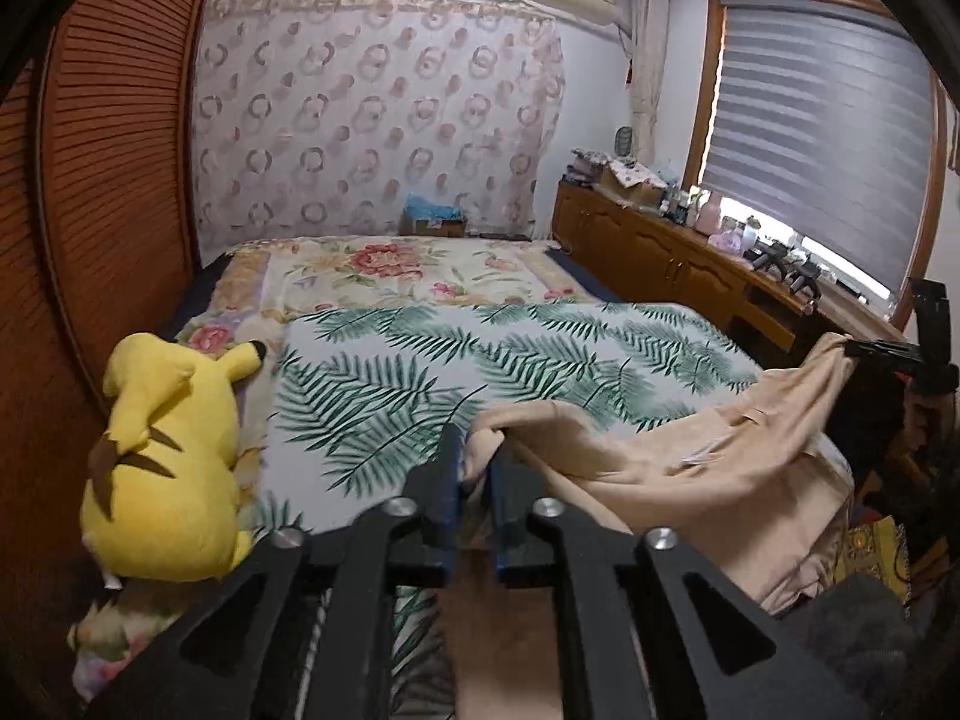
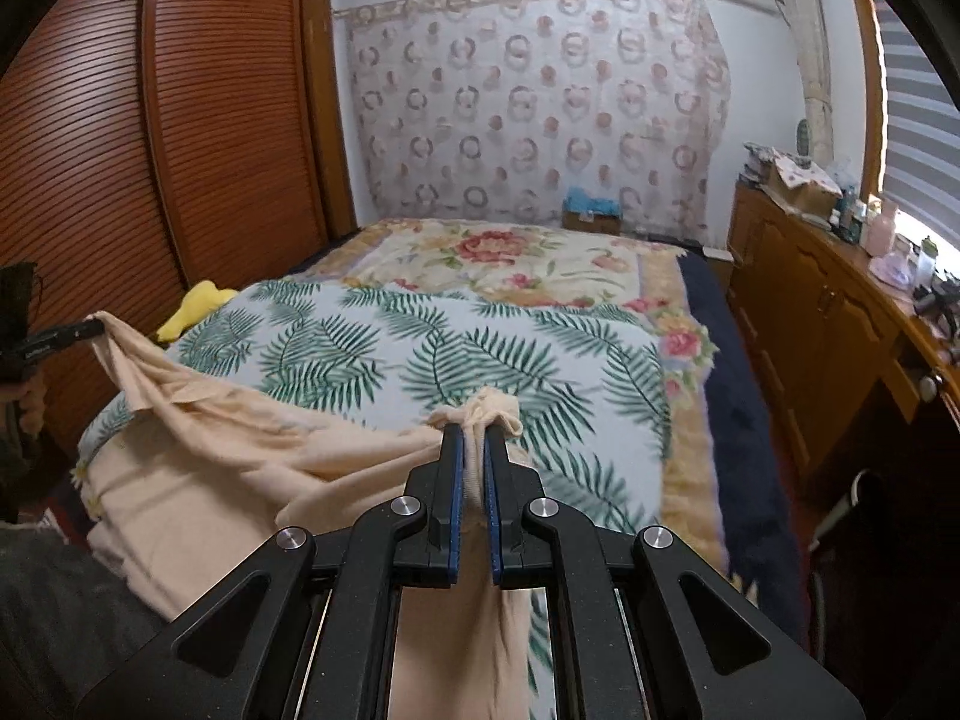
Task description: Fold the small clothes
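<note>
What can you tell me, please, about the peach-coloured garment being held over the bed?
The peach garment is a soft, thin, knit-looking piece, plain and wrinkled. It hangs slack between the two grippers: the right gripper pinches one bunched corner between its jaws, and the left gripper has another bunched corner between its jaws. The middle sags in folds onto the near edge of the palm-leaf blanket, with more cloth trailing down under both tools. A small tag or seam flap shows near the middle.
</note>
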